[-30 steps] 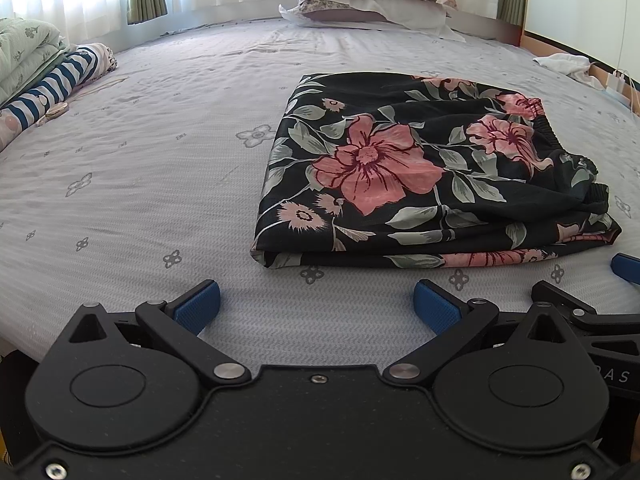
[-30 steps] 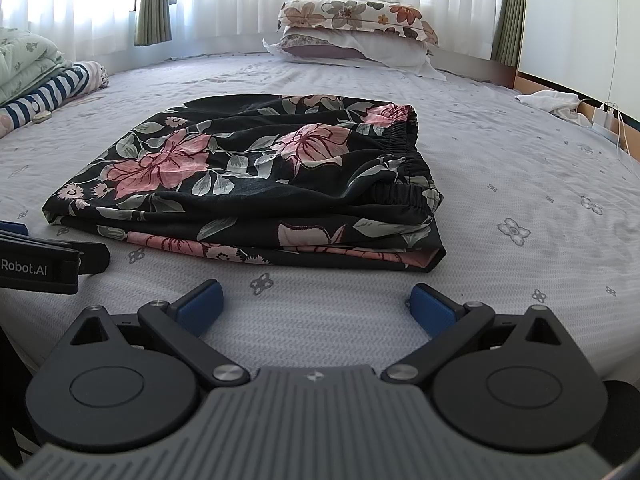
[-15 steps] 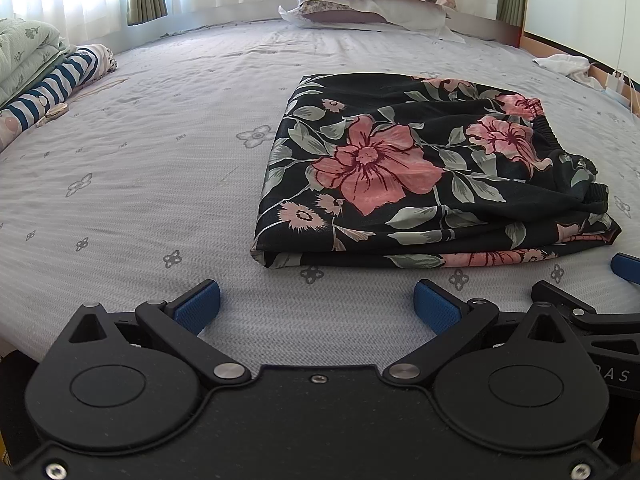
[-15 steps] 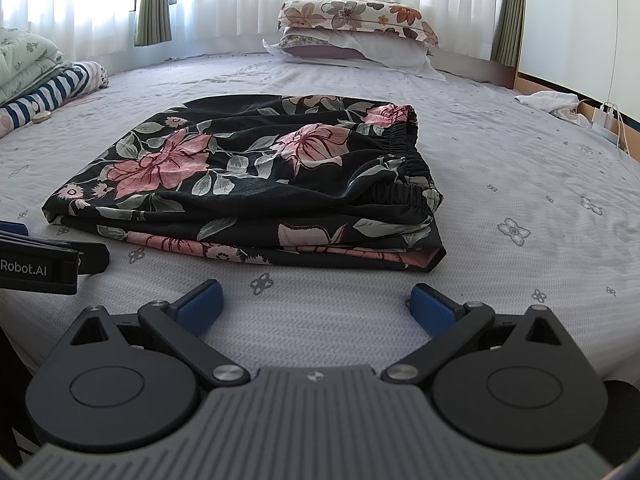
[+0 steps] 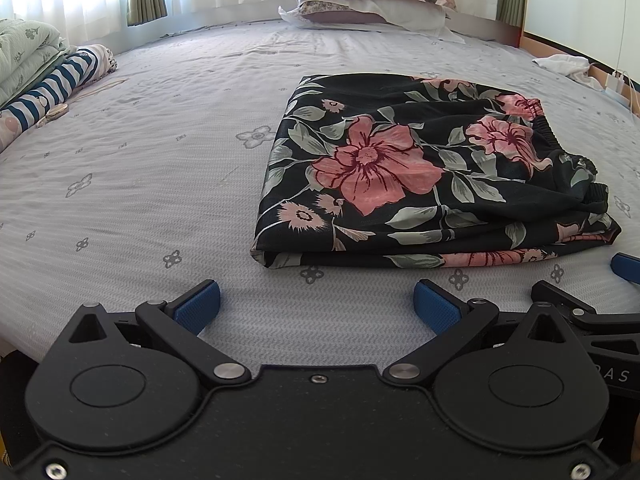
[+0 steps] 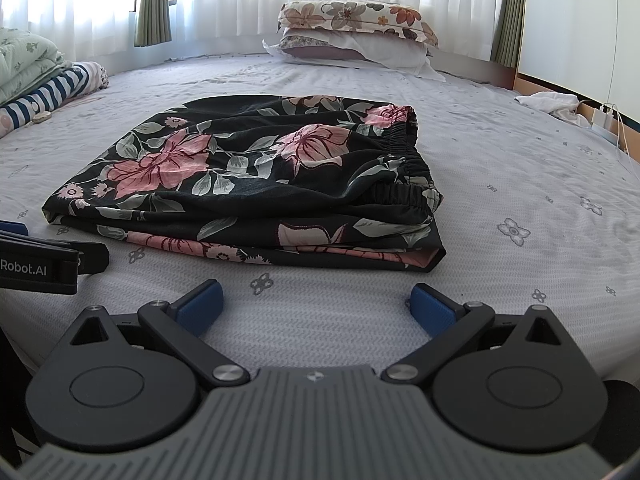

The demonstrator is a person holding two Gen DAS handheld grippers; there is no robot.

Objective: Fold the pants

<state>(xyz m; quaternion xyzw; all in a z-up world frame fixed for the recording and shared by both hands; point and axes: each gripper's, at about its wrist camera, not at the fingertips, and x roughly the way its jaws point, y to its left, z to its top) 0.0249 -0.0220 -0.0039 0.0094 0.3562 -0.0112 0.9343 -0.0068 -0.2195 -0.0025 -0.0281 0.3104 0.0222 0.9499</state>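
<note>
The black pants with pink flowers (image 5: 420, 176) lie folded in a flat stack on the grey bed sheet (image 5: 140, 184), elastic waistband to the right. They also show in the right wrist view (image 6: 248, 184). My left gripper (image 5: 316, 304) is open and empty, just short of the stack's near left corner. My right gripper (image 6: 314, 302) is open and empty, just short of the stack's near edge. Each gripper shows at the edge of the other's view: the right gripper's finger (image 5: 624, 266) and the left gripper's body (image 6: 44, 266).
Two stacked pillows (image 6: 356, 36) lie at the head of the bed. Folded bedding and a striped cloth (image 5: 52, 84) lie at the far left. A white cloth (image 6: 552, 102) and a charger with cables (image 6: 606, 120) lie at the right edge by the wall.
</note>
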